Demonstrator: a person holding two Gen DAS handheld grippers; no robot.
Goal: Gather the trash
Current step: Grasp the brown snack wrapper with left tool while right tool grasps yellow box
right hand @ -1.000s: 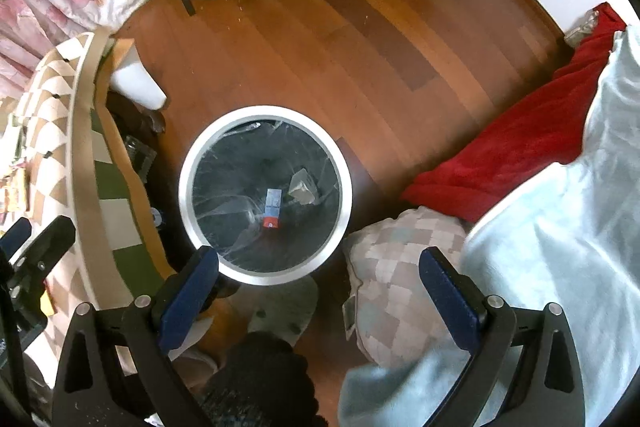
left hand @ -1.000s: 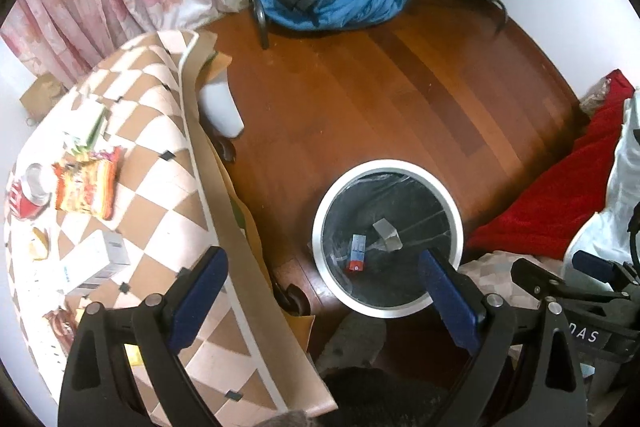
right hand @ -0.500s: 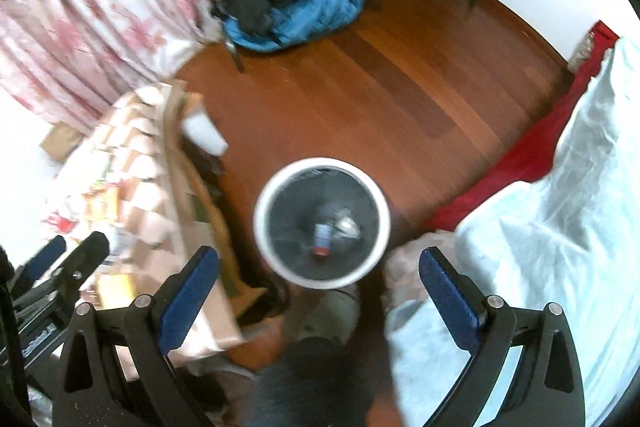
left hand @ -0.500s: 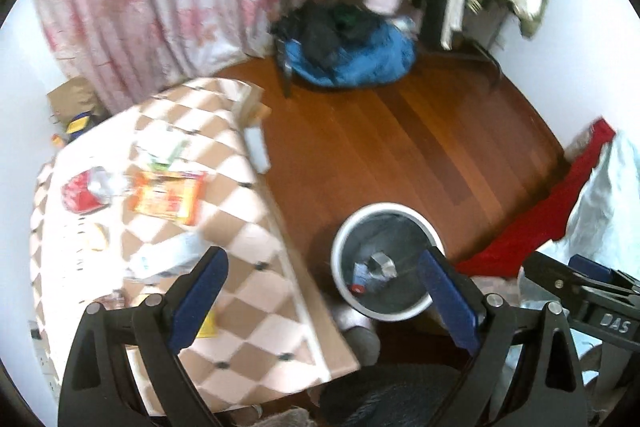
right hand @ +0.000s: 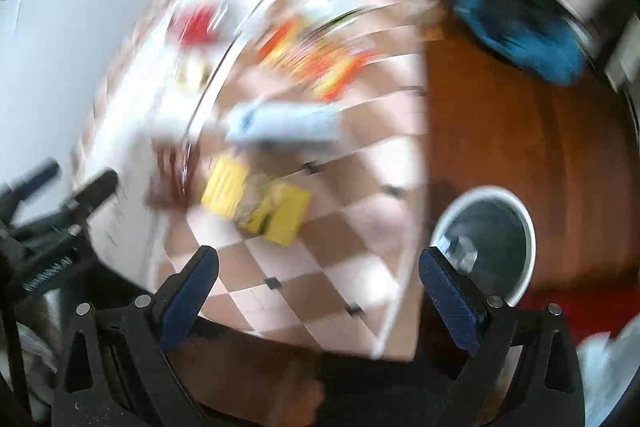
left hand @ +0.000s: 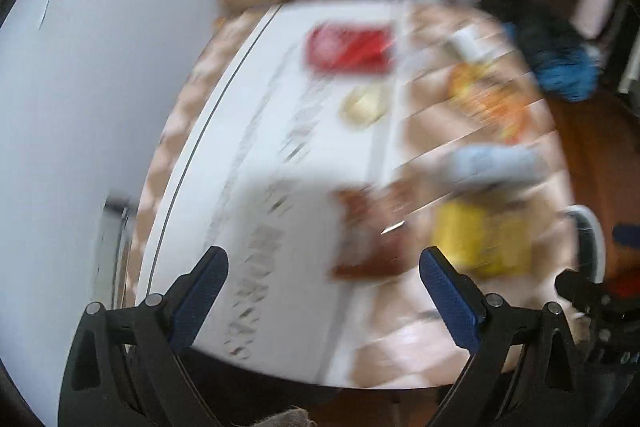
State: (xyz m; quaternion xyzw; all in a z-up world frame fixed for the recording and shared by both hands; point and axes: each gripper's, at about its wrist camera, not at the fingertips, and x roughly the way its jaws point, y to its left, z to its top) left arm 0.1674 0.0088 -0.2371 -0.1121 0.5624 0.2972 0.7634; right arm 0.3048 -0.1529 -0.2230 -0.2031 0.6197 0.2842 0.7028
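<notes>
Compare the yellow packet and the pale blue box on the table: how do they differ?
The yellow packet looks crumpled and squarish; the pale blue box is long and straight-edged. The packet lies nearer the right tool, the box farther. Both rest on the checkered table, untouched; blur hides any print.

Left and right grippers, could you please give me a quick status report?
Left gripper and right gripper open, empty. Yellow wrapper on checkered table, bin beside it. Views blurred.

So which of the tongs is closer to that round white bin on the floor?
The right tongs. The bin sits just beyond its right-hand finger. From the left tongs, over the table, only the bin's rim shows, far right.
</notes>
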